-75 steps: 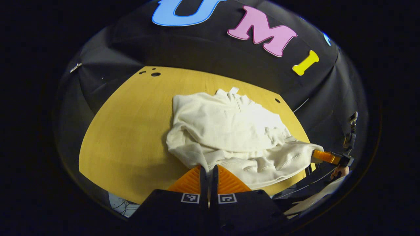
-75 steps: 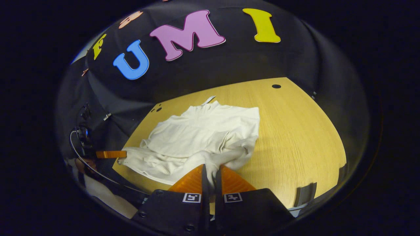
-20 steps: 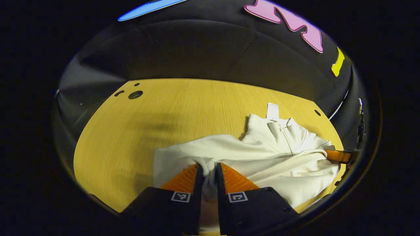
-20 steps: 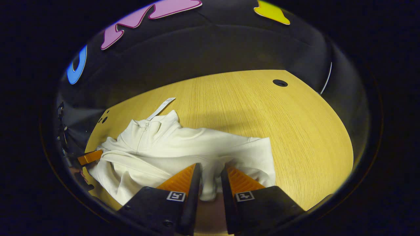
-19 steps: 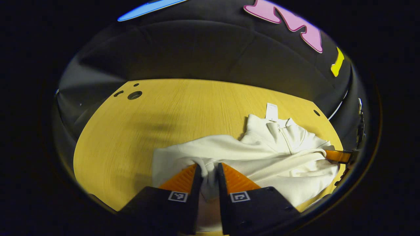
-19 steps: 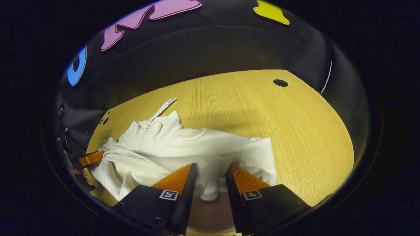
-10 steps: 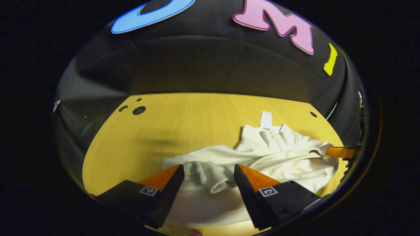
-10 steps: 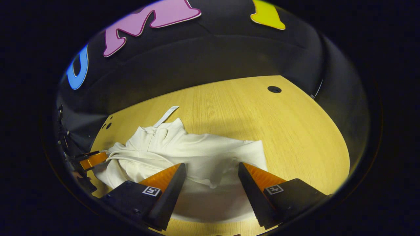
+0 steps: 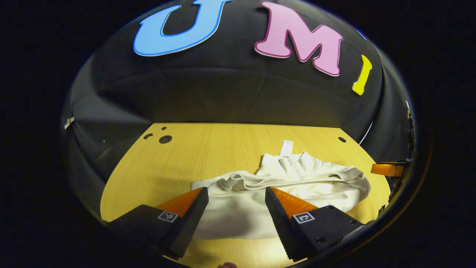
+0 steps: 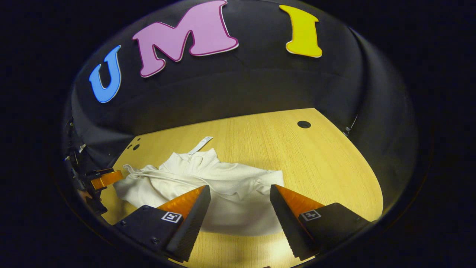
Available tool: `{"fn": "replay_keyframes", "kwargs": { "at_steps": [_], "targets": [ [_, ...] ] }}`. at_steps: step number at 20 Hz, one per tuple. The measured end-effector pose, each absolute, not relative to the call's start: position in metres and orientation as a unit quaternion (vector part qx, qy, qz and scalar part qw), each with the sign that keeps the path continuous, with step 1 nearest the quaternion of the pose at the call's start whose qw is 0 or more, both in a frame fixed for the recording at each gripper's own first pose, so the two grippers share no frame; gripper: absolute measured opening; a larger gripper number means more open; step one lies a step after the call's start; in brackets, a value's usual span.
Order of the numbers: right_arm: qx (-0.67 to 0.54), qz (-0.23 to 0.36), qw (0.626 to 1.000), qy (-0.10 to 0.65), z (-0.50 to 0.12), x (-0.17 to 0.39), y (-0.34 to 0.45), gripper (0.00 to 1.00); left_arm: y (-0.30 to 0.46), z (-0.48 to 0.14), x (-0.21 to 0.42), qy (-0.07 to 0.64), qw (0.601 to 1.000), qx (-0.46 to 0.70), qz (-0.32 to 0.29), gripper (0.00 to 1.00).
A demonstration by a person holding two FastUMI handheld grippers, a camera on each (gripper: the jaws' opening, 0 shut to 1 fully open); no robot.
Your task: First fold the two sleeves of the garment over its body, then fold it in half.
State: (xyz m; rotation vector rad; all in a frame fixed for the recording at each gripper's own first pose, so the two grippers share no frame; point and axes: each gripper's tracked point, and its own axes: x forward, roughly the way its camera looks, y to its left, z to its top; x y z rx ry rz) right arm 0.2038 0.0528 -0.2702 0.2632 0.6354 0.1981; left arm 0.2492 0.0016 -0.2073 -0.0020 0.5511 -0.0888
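A cream zip-neck garment (image 9: 293, 186) lies folded in half on the yellow wooden table (image 9: 193, 156), its collar and white tag (image 9: 286, 148) toward the far side. My left gripper (image 9: 235, 193) is open just above the near left part of the fabric, touching nothing. In the right gripper view the same garment (image 10: 208, 186) lies with its tag (image 10: 200, 145) pointing away. My right gripper (image 10: 240, 191) is open over the near right part, nothing between its fingers. Each gripper also shows at the other view's edge, the right gripper (image 9: 386, 169) and the left gripper (image 10: 104, 179).
The table has cable holes at its far corners (image 9: 165, 139) (image 10: 304, 124). Black cloth walls close the booth behind and at the sides. Bare tabletop stretches left of the garment in the left gripper view and right of it in the right gripper view.
Both grippers carried the hem toward the collar, then opened and let go. They have since backed away and risen, and the garment has settled flat.
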Motion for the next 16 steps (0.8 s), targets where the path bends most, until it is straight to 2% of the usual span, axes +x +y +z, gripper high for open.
{"fn": "replay_keyframes", "kwargs": {
  "at_steps": [5, 11, 14, 16],
  "targets": [
    [0.126, 0.111, 0.943, 0.287, -0.245, 0.173, 0.057, 0.99, -0.006, -0.185, 0.211, 0.250, 0.967, -0.017, -0.038, 0.96],
    [0.120, 0.143, 0.943, 0.277, -0.235, 0.136, 0.072, 0.99, 0.009, -0.190, 0.153, 0.267, 0.961, -0.072, -0.001, 0.96],
    [0.122, 0.149, 0.947, 0.255, -0.228, 0.122, 0.075, 0.99, 0.022, -0.193, 0.133, 0.272, 0.960, -0.068, 0.018, 0.96],
    [0.125, 0.155, 0.943, 0.267, -0.233, 0.114, 0.080, 0.99, 0.025, -0.191, 0.120, 0.270, 0.960, -0.066, 0.025, 0.96]
  ]
}}
